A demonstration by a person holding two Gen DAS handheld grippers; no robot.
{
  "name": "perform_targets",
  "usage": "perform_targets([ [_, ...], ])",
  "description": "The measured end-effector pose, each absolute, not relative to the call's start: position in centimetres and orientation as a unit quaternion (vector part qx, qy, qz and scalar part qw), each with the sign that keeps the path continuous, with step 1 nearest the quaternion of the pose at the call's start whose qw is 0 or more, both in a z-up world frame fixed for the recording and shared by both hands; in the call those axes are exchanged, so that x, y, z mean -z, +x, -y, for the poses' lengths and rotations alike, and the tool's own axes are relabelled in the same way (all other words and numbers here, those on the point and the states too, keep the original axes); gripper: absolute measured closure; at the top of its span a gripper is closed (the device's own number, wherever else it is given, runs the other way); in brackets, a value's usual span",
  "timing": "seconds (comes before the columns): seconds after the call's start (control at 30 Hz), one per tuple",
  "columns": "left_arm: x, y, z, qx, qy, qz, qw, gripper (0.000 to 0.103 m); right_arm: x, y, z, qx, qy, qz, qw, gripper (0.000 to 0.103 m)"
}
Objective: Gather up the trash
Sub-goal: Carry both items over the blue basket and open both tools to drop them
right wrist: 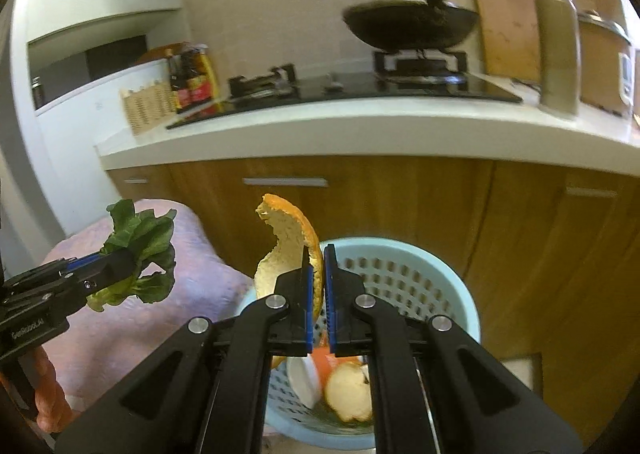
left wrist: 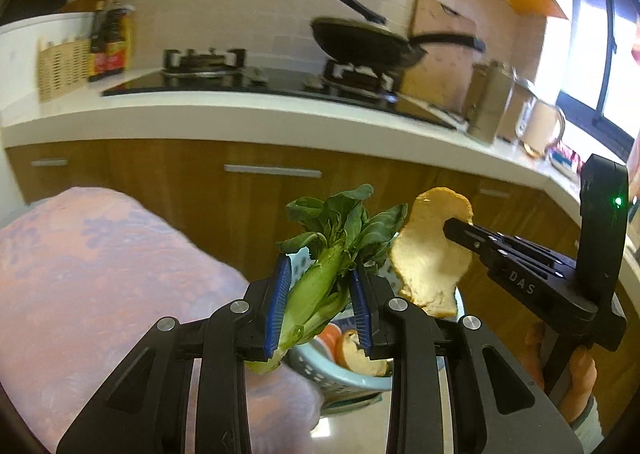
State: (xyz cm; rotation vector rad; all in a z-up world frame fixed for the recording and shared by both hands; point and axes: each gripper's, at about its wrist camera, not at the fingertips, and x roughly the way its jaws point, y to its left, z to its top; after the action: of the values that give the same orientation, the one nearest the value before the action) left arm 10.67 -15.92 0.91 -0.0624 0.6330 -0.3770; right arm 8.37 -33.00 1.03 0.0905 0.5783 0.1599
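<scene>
My left gripper (left wrist: pixel 320 270) is shut on a leafy green vegetable (left wrist: pixel 332 250), its blue pads pressing the pale stem. In the right wrist view the same vegetable (right wrist: pixel 140 242) hangs from that left gripper (right wrist: pixel 120 262) at the left. My right gripper (right wrist: pixel 318 254) is shut on a curled orange peel (right wrist: pixel 280 238), which sticks up to the left of the fingers. From the left wrist view the peel (left wrist: pixel 432 250) and right gripper (left wrist: pixel 452 228) show at the right. Both hang above a light blue perforated basket (right wrist: pixel 432 278) holding more peel (right wrist: pixel 348 390) and scraps.
Brown cabinet doors (right wrist: pixel 400 206) stand behind the basket under a white counter (right wrist: pixel 320 130) with a black stove and a wok (right wrist: pixel 412 22). A pink flowered cloth (left wrist: pixel 100 274) covers something at the left. A hand (left wrist: pixel 580 378) holds the right gripper.
</scene>
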Motion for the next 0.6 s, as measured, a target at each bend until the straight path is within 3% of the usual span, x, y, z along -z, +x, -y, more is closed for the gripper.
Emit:
perform_targets([
  [0.3, 0.9, 14.0, 20.0, 0.198, -0.013, -0.345, 0.917, 0.075, 3.4, 11.6, 34.8, -0.037, 0.043, -0.366, 0.929, 0.099],
  [0.6, 2.8, 16.6, 21.9, 0.198, -0.001, -0.377, 0.905, 0.073, 6.3, 12.4, 35.7, -0.037, 0.052, -0.423, 0.904, 0.09],
])
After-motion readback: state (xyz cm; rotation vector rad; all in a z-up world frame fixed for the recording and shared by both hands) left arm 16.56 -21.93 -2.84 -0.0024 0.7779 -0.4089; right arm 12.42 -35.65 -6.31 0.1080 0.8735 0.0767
